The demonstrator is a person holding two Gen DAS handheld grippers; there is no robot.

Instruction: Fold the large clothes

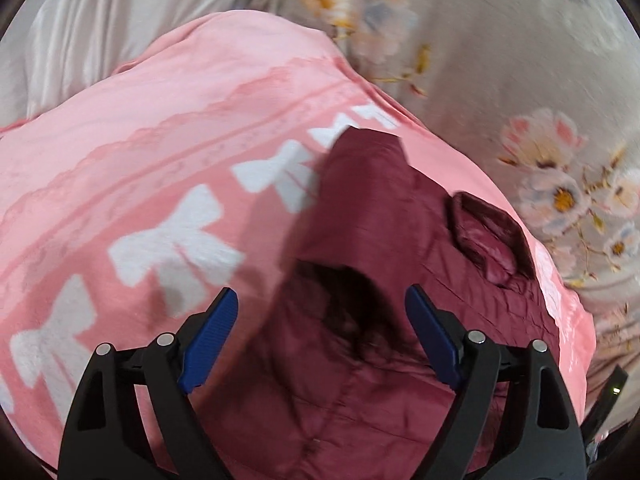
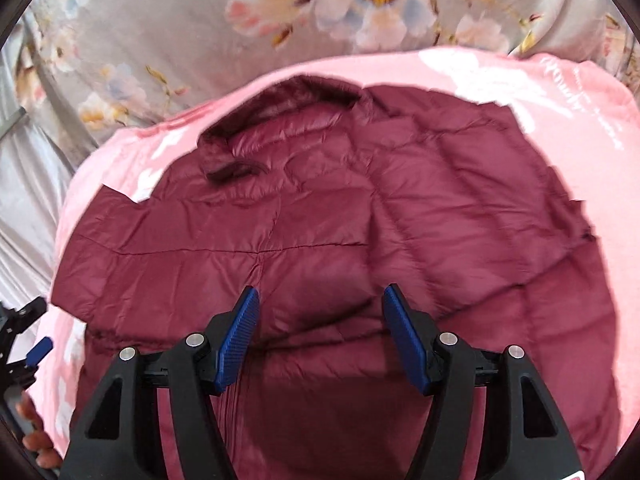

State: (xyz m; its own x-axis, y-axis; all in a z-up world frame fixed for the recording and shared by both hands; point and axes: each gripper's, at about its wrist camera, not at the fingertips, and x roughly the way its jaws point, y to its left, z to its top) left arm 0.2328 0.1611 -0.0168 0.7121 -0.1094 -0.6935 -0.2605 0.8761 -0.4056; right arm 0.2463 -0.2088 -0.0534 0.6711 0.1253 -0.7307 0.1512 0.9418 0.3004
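Left gripper [image 1: 320, 344] spread, nothing pinched, over folded sleeve side of maroon puffer jacket [image 1: 360, 360]; right gripper [image 2: 320, 340] spread, empty, above jacket back [image 2: 360, 220]; jacket lies flat on pink blanket [image 2: 560, 80], collar toward far edge, likely smoothed for next fold

Pink bow-print blanket [image 1: 120, 184] over grey floral bedsheet [image 2: 168, 28]

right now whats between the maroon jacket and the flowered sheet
The pink blanket with white bows. The maroon jacket lies spread on it, and a pink margin separates it from the flowered sheet, clearest in the right wrist view.
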